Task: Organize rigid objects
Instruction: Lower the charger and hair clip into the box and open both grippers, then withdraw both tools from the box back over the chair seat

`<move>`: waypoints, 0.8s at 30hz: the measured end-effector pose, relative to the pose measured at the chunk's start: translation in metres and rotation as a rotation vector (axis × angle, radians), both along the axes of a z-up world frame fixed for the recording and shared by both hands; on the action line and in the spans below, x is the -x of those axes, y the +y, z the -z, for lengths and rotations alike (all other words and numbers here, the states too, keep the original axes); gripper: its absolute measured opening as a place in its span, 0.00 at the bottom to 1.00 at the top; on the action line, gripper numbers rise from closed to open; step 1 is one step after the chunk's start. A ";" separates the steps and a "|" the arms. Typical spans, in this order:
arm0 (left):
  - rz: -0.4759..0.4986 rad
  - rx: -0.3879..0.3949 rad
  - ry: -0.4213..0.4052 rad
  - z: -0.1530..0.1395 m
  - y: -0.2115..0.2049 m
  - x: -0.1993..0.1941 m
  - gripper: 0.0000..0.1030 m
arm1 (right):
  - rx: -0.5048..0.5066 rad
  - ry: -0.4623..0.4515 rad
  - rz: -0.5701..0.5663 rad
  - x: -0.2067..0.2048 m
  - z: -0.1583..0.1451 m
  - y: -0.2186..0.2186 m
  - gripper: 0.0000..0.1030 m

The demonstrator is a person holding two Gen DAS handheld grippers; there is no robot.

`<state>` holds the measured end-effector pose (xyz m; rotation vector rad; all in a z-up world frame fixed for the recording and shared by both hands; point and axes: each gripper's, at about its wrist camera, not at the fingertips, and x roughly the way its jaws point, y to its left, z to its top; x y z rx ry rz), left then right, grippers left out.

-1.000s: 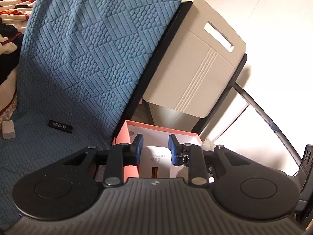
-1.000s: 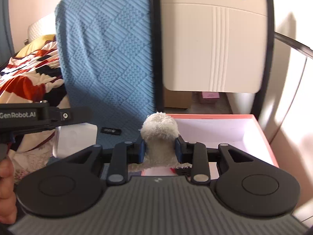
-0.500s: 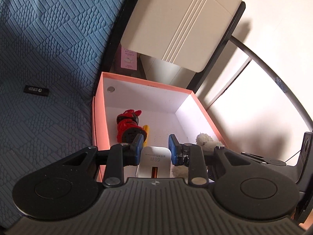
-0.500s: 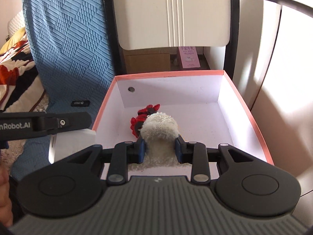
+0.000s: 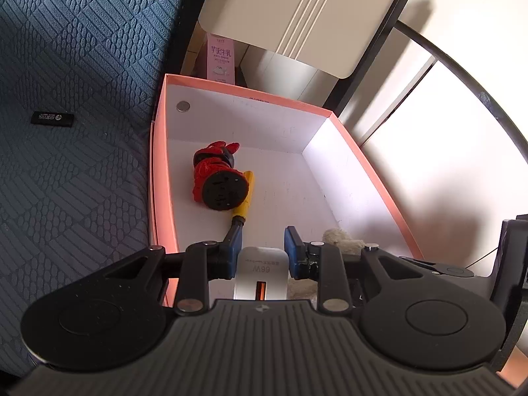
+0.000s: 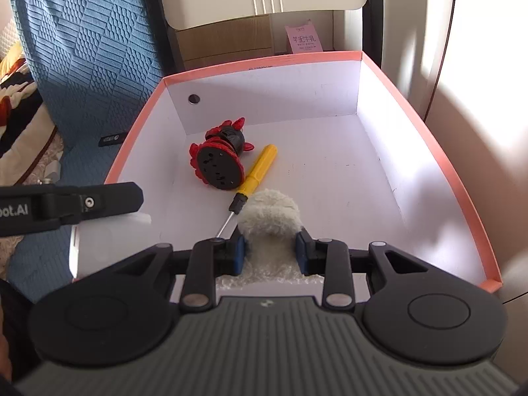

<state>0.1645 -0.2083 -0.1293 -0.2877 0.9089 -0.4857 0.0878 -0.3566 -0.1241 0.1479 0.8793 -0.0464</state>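
In the left wrist view, the left gripper [image 5: 262, 250] pinches a white charger [image 5: 261, 272] between its blue pads; the charger carries a printed "66W" and an orange slot. The gripper hangs over the near end of the box [image 5: 160, 178], which has a pink rim and white inner walls. Inside the box, near its left wall, a red figure [image 5: 216, 176] lies on its side with its round black base toward the camera. A screwdriver [image 5: 242, 203] with a yellow handle lies just beside the figure, on its right. A fluffy cream toy [image 5: 341, 241] shows behind the right finger, near the right wall of the box. Left of the box, a blue quilted cover [image 5: 76, 99] carries a small black stick [image 5: 52, 119]. Behind the box stands a pink carton [image 5: 220, 57].

In the right wrist view, the right gripper [image 6: 270, 249] squeezes the fluffy toy [image 6: 269, 217] between its pads, over the near part of the box [image 6: 412, 122]. The red figure [image 6: 219, 160] and the screwdriver [image 6: 255, 173] lie in the box's left half, touching each other. The screwdriver's metal tip points toward the toy. The left gripper's arm [image 6: 66, 206] crosses the left wall of the box, with something white under it. The black stick [image 6: 112, 138] lies on the cover [image 6: 82, 49] left of the box.
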 end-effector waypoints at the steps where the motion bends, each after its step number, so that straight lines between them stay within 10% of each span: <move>1: 0.000 0.002 0.002 0.000 0.000 0.000 0.32 | -0.004 0.002 -0.001 0.001 0.000 0.000 0.35; 9: -0.023 0.005 -0.024 -0.014 0.013 0.004 0.33 | -0.017 -0.018 0.034 0.003 -0.013 -0.004 0.55; 24: -0.124 0.033 -0.184 -0.083 0.086 0.036 0.33 | -0.006 -0.198 -0.016 0.015 -0.082 0.031 0.55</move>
